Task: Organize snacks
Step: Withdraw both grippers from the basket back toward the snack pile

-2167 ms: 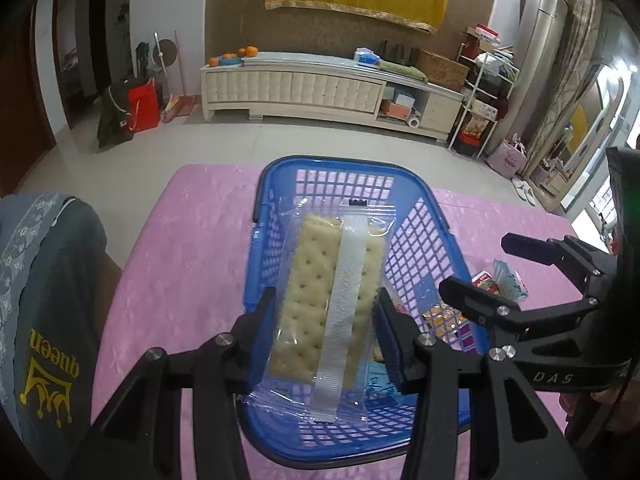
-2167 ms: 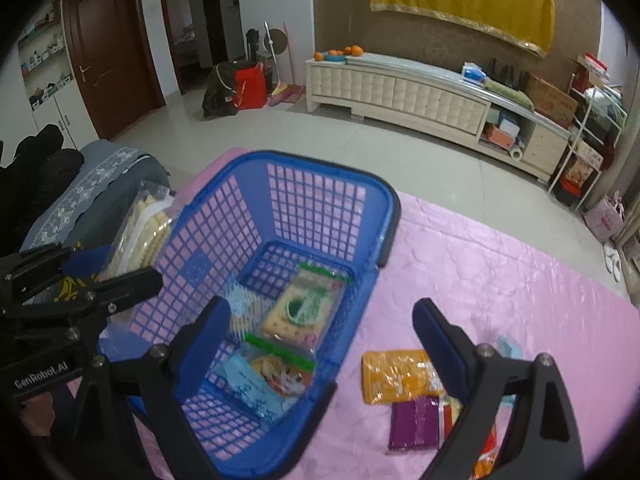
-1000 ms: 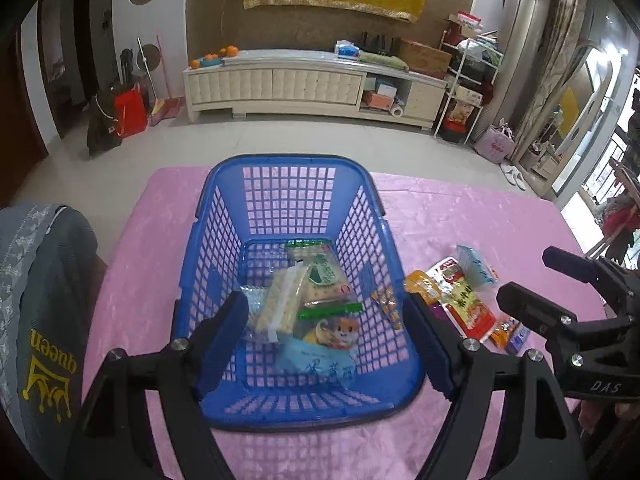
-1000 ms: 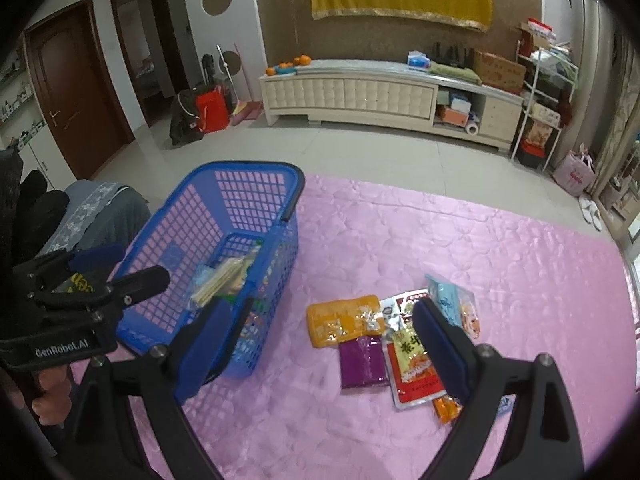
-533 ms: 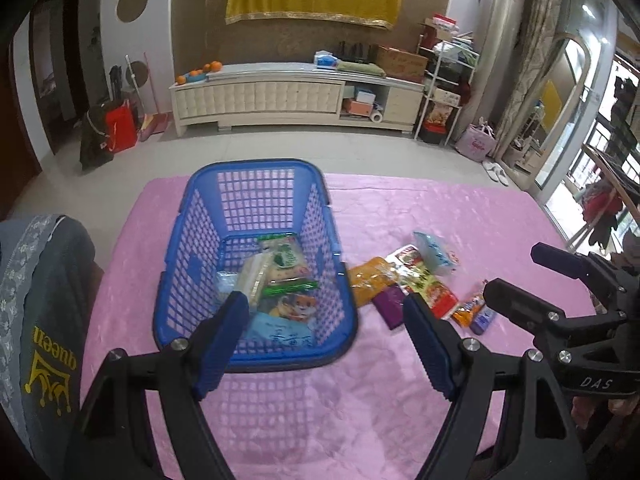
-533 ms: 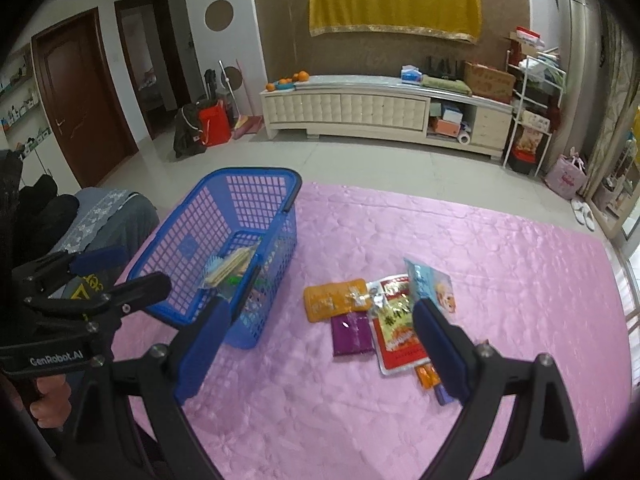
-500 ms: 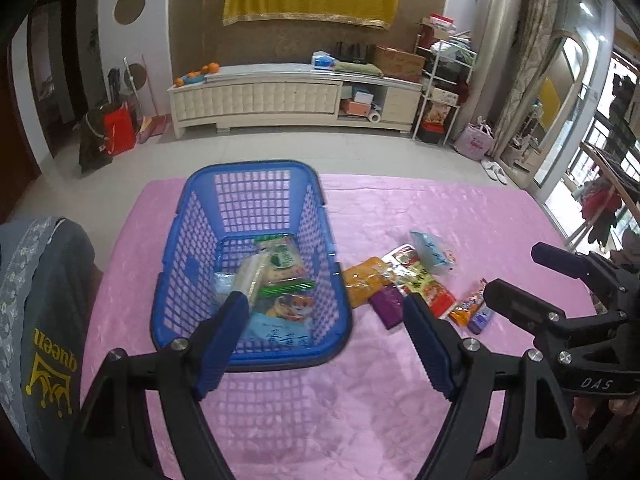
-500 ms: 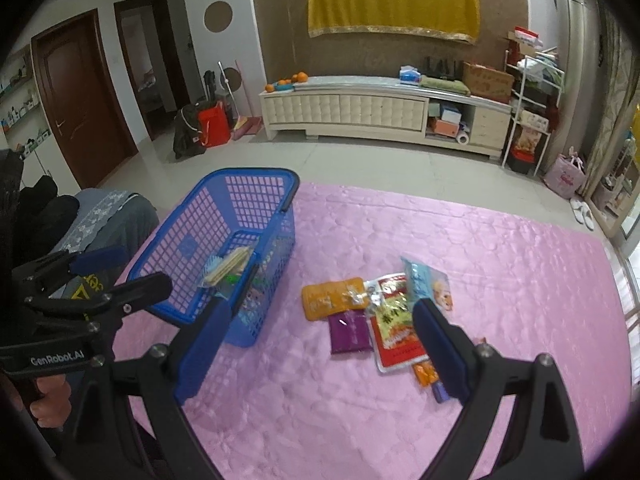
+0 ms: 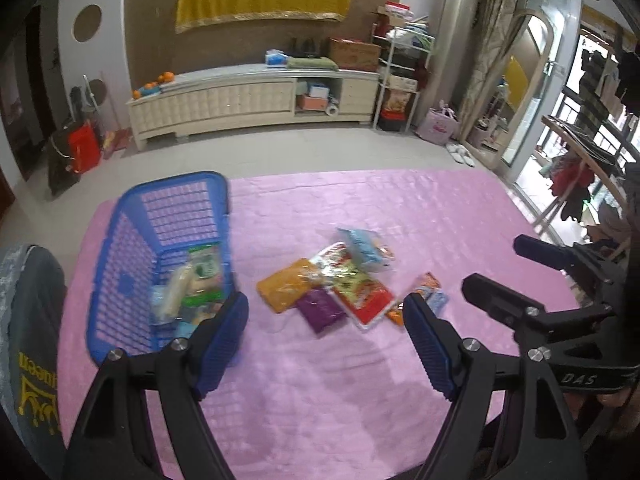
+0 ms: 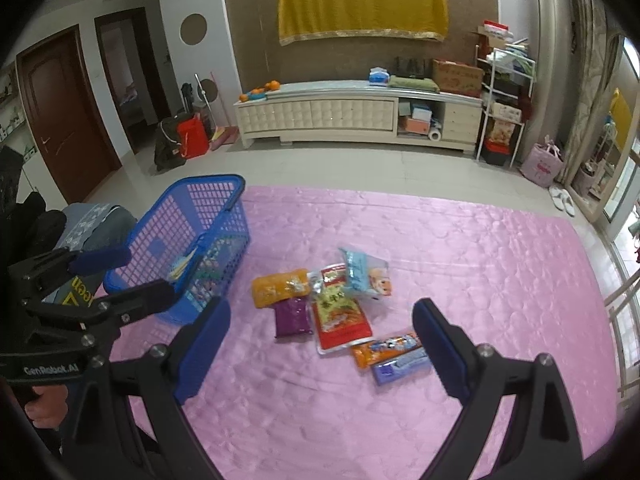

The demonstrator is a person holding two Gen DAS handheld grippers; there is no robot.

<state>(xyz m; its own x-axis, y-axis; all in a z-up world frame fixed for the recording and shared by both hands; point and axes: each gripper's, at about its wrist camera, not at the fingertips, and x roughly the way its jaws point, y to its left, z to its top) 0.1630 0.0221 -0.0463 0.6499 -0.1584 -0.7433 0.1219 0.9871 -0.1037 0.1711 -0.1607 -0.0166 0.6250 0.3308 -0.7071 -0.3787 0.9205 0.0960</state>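
Note:
A blue plastic basket (image 9: 160, 216) (image 10: 188, 216) stands at the left of the pink table and holds several snack packs, one a cracker pack (image 9: 176, 286). A loose pile lies to its right: an orange pack (image 10: 280, 286), a purple pack (image 10: 292, 316), a red pack (image 10: 338, 316), a light blue pack (image 10: 366, 272) and small packs (image 10: 394, 354). The pile also shows in the left wrist view (image 9: 340, 284). My left gripper (image 9: 324, 340) is open and empty, above the table before the pile. My right gripper (image 10: 320, 340) is open and empty, over the pile's near side.
The pink tablecloth (image 10: 460, 248) covers the whole table. A dark cushion with yellow lettering (image 9: 28, 340) sits at the left edge. A white low cabinet (image 10: 352, 114) and shelves stand across the tiled floor beyond the far edge.
The left gripper let the cracker pack go into the basket, then both grippers drew back and turned right. The loose pile now lies in the middle of both views.

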